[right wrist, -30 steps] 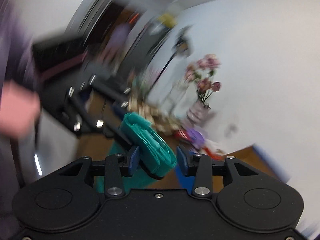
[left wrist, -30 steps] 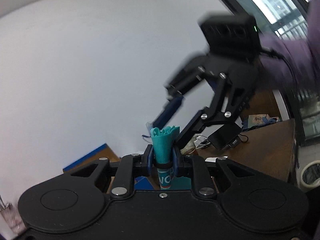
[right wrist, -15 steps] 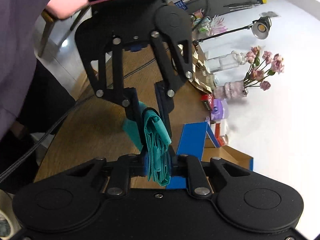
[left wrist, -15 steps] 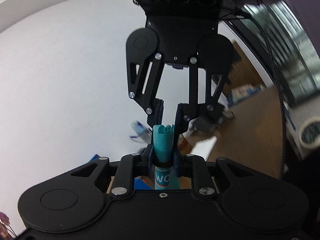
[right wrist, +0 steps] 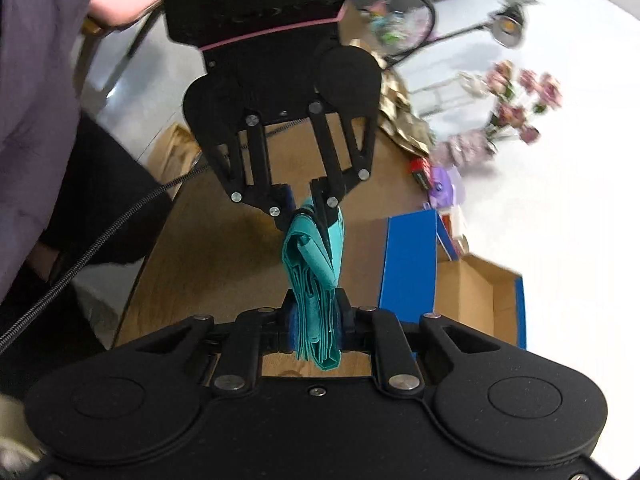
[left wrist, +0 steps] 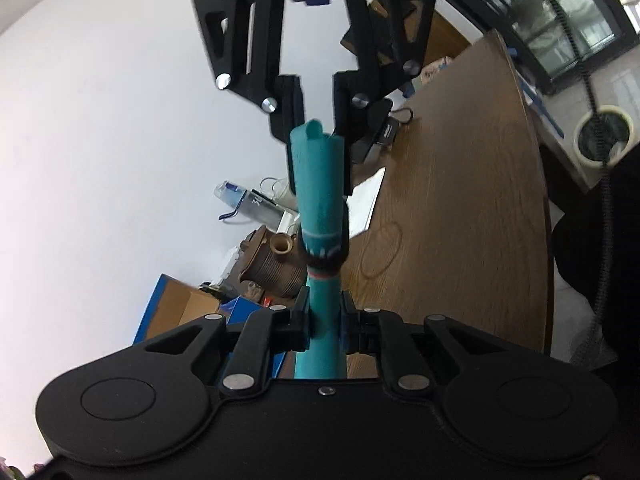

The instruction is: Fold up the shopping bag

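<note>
Shopping bag (left wrist: pixel 319 184) rolled, teal; left claw (left wrist: pixel 325 320) closing on it; right claw (right wrist: pixel 316 324) clamps other end.

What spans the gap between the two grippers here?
Only the folded teal shopping bag, off the wooden table. The right gripper pinches one end, the left gripper the other; the right wrist view shows it best.

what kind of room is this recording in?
Probably a home office or workroom: a wooden desk cluttered along a white wall, a lamp, flowers in a vase, and an open cardboard box.
</note>
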A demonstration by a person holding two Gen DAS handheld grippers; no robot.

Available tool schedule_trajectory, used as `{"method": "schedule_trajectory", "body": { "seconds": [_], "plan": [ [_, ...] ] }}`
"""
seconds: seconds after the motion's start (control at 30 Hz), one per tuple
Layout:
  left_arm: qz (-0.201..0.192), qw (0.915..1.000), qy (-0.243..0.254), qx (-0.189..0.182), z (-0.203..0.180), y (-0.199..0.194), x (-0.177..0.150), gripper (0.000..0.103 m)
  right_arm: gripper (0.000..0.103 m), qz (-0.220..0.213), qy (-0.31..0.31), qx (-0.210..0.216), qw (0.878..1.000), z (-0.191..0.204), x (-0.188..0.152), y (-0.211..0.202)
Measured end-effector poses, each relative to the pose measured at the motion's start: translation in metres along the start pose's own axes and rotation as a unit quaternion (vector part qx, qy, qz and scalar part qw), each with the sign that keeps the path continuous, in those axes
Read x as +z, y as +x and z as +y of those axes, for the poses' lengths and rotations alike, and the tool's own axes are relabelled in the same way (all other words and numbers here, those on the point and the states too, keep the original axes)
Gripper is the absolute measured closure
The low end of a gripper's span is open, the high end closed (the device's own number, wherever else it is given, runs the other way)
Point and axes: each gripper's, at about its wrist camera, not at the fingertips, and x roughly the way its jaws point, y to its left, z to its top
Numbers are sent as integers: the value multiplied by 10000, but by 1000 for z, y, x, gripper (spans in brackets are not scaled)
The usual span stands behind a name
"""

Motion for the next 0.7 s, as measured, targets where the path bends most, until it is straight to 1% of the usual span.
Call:
{"method": "schedule_trajectory", "body": {
  "seconds": [0.03,0.1,0.17,0.23,0.3,0.37,0.43,0.47,0.5,0.57,0.7],
  "plan": [
    [2,9999,103,81,-3,-1,-1,88,85,-17,33,-61,10000,4,-1,1],
    [-10,9995,246,203,-4,-2,5,81,85,-86,125,-274,9995,15,-4,2],
    [-117,9977,515,413,-10,-11,6,77,85,-164,332,-395,9985,16,-8,-1],
    [-326,9962,697,413,-11,-30,10,72,85,-203,501,-466,9975,11,-11,-3],
    [-438,9957,720,392,-10,-37,15,66,85,-259,492,-509,9972,11,-12,-3],
    [-524,9960,602,391,-8,-37,21,66,85,-353,463,-491,9971,11,-12,-2],
    [-532,9965,569,288,-10,-30,23,75,85,-450,382,-494,9970,13,-10,-2],
    [-528,9966,568,281,-10,-27,22,83,86,-472,353,-488,9971,15,-10,-2],
    [-493,9971,539,222,-10,-23,20,86,86,-449,337,-464,9973,15,-10,-1],
    [-450,9980,446,24,-5,-16,19,88,86,-407,261,-429,9979,22,-14,0],
    [-296,9982,514,-19,-6,-13,12,89,87,-418,411,-376,9976,25,-19,2]
  ]
}}
